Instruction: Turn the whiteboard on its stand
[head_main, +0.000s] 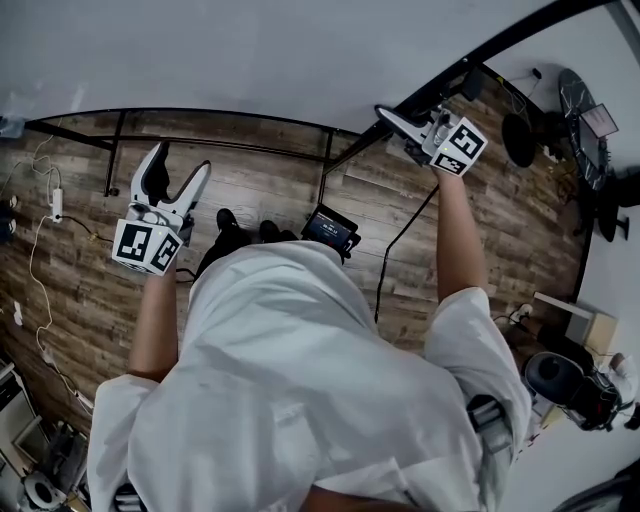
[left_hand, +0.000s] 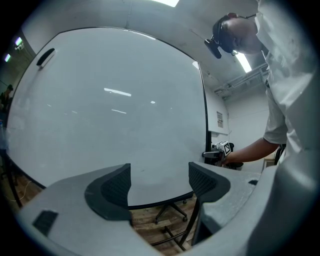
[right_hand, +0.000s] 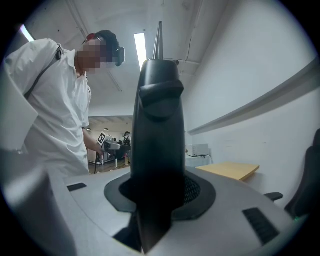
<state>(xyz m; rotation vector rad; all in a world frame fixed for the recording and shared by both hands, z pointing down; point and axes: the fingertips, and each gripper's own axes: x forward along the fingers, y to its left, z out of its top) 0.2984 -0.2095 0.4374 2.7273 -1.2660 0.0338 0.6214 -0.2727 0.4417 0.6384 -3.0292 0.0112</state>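
Right gripper view showed the right gripper (right_hand: 159, 200) clamped on the whiteboard (left_hand: 110, 100) by its black edge (right_hand: 159, 110) — left gripper (left_hand: 155, 185) hung near the whiteboard, jaws apart, released.

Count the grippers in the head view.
2. The left gripper, open, at left facing the whiteboard; the right gripper, upper right, shut on its frame. None seems hidden.

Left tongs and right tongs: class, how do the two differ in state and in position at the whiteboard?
The left tongs stand open with nothing between them; the right tongs are shut on the black frame of the whiteboard. The left tongs face the board's white surface; the right tongs sit at its edge, gripping it edge-on. Both are grey with dark pads.
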